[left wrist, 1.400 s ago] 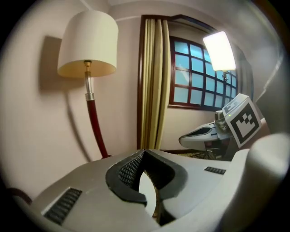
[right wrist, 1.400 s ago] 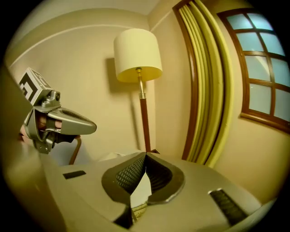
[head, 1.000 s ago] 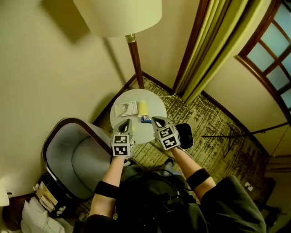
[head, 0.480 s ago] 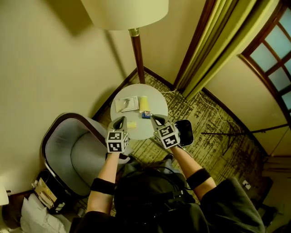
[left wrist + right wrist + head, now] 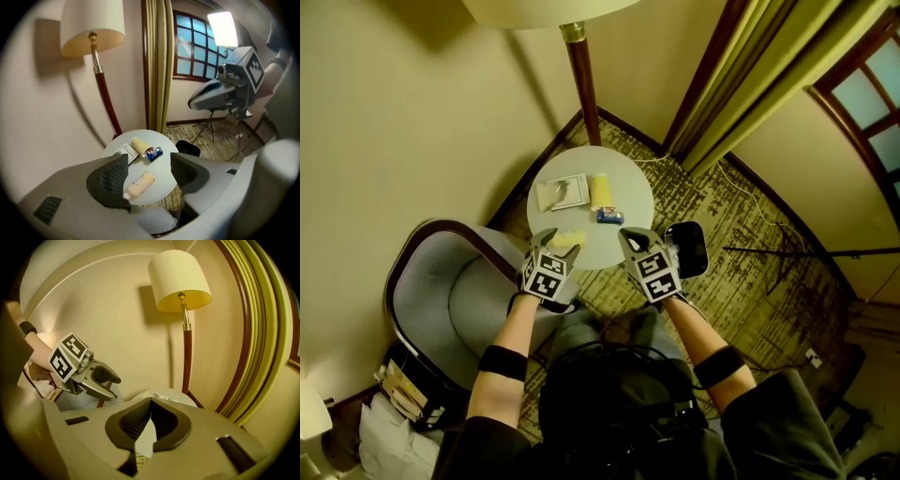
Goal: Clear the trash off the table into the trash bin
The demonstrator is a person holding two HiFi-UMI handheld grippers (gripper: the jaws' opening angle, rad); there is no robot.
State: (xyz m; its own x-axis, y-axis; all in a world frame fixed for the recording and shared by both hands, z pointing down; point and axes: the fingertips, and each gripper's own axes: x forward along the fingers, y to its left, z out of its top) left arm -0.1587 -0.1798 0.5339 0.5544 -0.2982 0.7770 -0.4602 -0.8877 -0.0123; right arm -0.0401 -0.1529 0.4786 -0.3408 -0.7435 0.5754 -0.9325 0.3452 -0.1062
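At the near edge of the surface [image 5: 630, 187] the left gripper [image 5: 148, 172] has just been opening its jaws; they stand released, a yellow packet [image 5: 139, 184] lying between them, unpressed. The right gripper [image 5: 150, 414] is clenched, empty. Farther in lie a blue wrapper [image 5: 609, 216], a tipped paper cup [image 5: 600, 191] and a white card [image 5: 562, 193]; a black bin [image 5: 689, 248] stands beside the right edge

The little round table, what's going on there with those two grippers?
A person at the round table has a gripper in each hand. The left gripper, its jaws just opened, is lined up on a pale yellow packet near the table's edge; the pads are not on it yet. The right gripper is shut and empty. A tipped yellow cup, a blue wrapper and a white paper lie on the table. The black bin stands on the floor beside it.
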